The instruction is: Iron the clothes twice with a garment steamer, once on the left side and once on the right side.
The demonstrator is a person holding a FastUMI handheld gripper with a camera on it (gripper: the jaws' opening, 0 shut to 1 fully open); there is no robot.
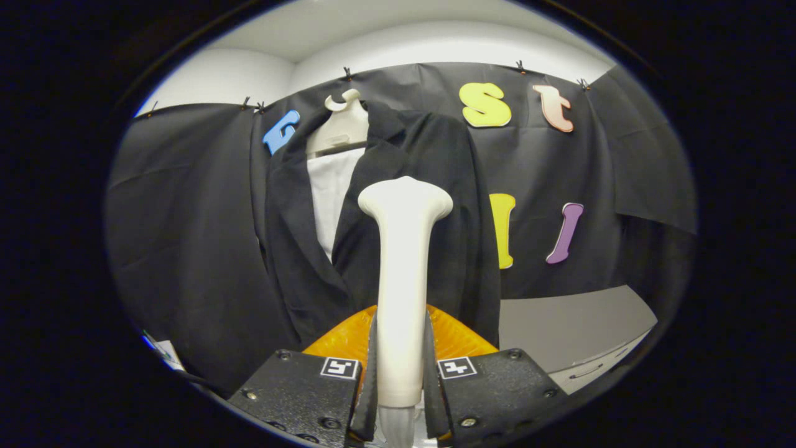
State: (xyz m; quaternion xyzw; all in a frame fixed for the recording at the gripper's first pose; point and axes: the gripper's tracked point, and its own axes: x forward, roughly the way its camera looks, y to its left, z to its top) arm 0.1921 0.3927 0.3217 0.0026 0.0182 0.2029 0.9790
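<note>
A white garment steamer (403,274) stands upright between my fingers, its handle pinched on both sides by my gripper (401,373), which is shut on it. Its wide head (405,198) is up against the right front panel of a black jacket (429,218). The jacket hangs open on a white hanger (341,127) with a white shirt (329,193) showing inside it, left of the steamer head. Whether the head touches the cloth I cannot tell.
An orange translucent part (457,336) sits just behind the fingers at the steamer's base. A grey table surface (572,323) lies to the right below the jacket, with a white drawer front (597,367) under its edge. Black cloth covers the wall behind.
</note>
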